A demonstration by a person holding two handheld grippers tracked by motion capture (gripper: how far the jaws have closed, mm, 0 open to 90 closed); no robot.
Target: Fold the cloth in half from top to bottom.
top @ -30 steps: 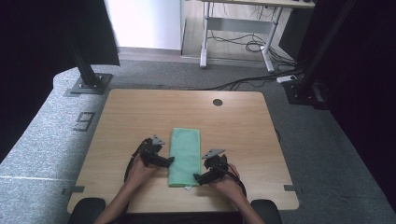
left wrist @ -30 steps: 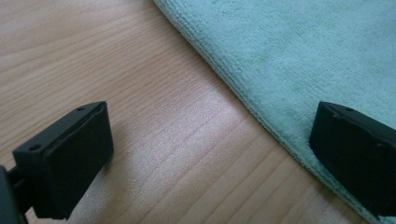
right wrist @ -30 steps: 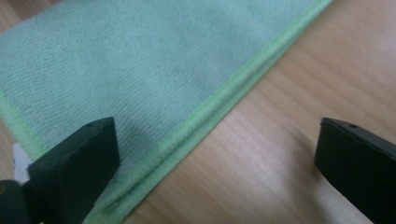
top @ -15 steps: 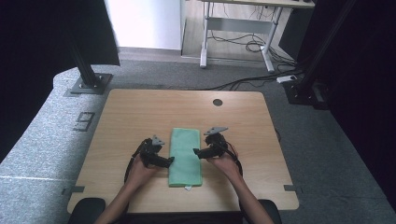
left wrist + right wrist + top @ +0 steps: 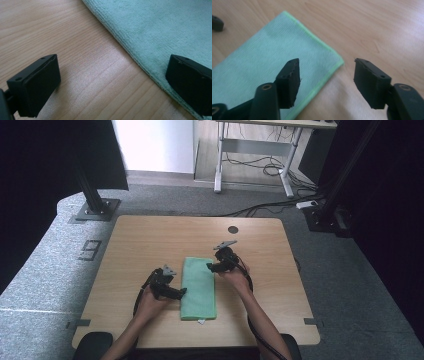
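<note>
A green cloth, folded into a long rectangle, lies flat on the wooden table. My left gripper rests at the cloth's left edge. In the left gripper view its jaws stand wide open, one on bare wood and one over the cloth's hem. My right gripper hovers by the cloth's far right corner. Its jaws are partly apart and have just been closing. The cloth's corner lies below and beyond the gap, and nothing is pinched.
A round cable hole sits in the table's far right part. Bare wood surrounds the cloth on all sides. Beyond the table are grey carpet, black stand posts and a desk frame with cables.
My right gripper moved away from the person, from the cloth's near right side up to its far right corner, and its jaws narrowed. The left gripper and the cloth stayed put.
</note>
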